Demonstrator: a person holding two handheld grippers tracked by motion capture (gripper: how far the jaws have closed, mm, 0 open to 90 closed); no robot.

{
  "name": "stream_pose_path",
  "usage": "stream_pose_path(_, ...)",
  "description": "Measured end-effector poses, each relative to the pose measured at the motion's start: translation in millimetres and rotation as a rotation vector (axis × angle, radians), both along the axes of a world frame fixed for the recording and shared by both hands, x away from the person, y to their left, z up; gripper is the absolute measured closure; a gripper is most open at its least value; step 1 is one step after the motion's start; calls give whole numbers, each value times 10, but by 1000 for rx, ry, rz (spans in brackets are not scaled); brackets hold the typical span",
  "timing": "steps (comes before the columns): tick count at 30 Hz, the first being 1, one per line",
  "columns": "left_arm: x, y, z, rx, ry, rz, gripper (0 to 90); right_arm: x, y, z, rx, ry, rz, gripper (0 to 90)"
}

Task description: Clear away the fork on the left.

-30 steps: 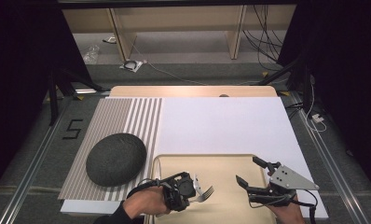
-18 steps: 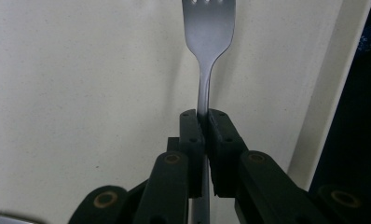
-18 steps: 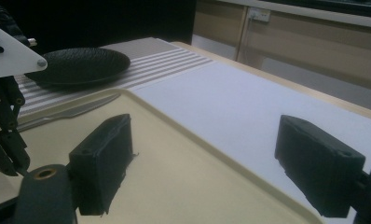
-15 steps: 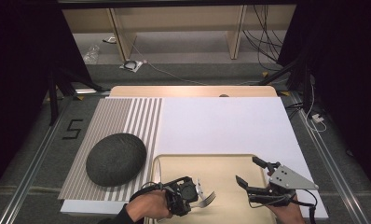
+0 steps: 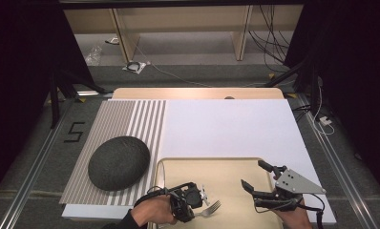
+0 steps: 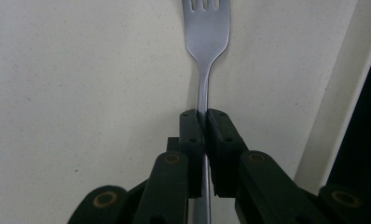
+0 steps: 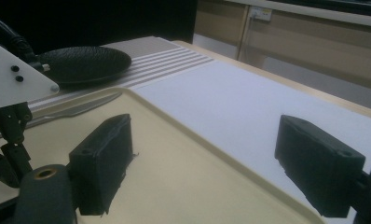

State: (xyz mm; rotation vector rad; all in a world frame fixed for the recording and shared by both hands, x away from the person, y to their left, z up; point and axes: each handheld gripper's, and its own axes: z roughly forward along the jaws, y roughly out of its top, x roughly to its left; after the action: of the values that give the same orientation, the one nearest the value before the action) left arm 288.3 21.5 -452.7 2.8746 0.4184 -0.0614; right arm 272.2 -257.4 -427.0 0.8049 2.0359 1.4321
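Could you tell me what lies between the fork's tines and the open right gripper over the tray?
Nothing: in the high view, only bare tray separates the fork from the right gripper.

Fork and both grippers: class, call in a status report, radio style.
Left gripper shut on fork handle, over cream tray. Right gripper open, empty, over tray. Knife lies in tray; dark plate off to left.

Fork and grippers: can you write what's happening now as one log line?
left gripper: shut on fork handle | right gripper: open, nothing held | both over tray
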Motion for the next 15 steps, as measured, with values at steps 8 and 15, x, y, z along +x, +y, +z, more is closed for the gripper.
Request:
stream_pose_path(8,-8,29,24,-44,-21,-20,703,-5,3,5,4,-3,0,198)
stream_pose_path(15,-84,16,77,-89,-95,-71,824,-4,3,3,0,-1,1,199)
